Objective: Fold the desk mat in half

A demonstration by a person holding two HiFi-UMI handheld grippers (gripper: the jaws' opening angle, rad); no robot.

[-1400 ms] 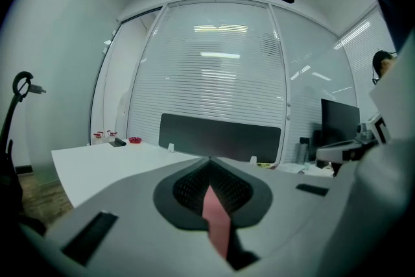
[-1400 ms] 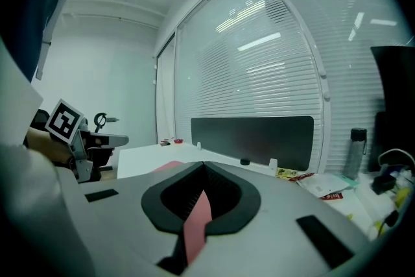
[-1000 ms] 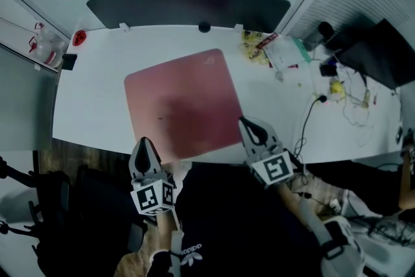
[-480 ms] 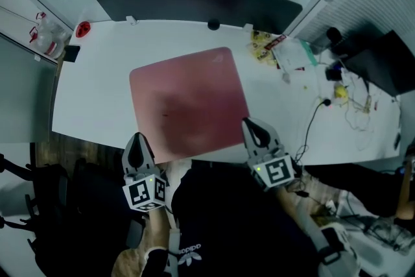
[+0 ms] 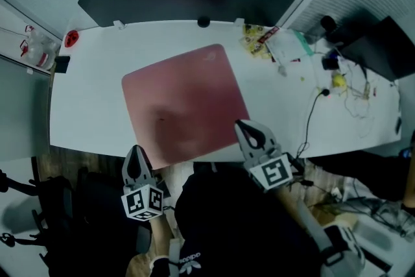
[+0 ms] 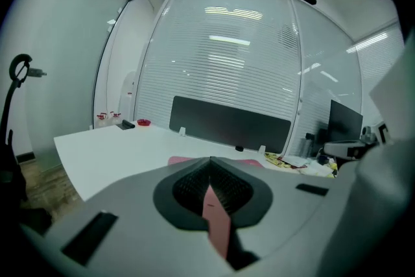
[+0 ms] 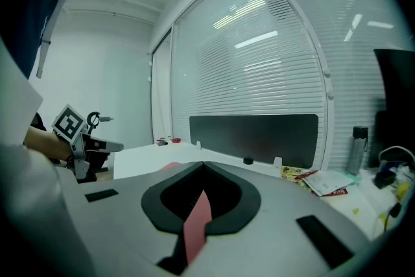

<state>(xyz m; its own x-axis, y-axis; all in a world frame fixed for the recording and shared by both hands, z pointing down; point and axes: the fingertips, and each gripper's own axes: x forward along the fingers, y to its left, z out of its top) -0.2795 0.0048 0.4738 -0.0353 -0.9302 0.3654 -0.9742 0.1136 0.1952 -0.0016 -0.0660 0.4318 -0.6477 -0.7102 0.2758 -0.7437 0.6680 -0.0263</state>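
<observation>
Desk mat (image 5: pixel 185 100) lies flat and unfolded, skewed, mid-desk (image 5: pixel 84 107), its near edge at desk's near rim.

Left gripper (image 5: pixel 137 152) sits at mat's 7 o'clock, off the rim, jaws pressed together, empty. Right gripper (image 5: pixel 245 126) sits by mat's 5 o'clock corner, jaws also together, nothing pinched.

We judge the next step: spread both jaws, pinch both near corners evenly, lift, carry toward 12 o'clock edge, match corners.

Against a second ago: left gripper sits lower, further from mat; mat unmoved.
</observation>
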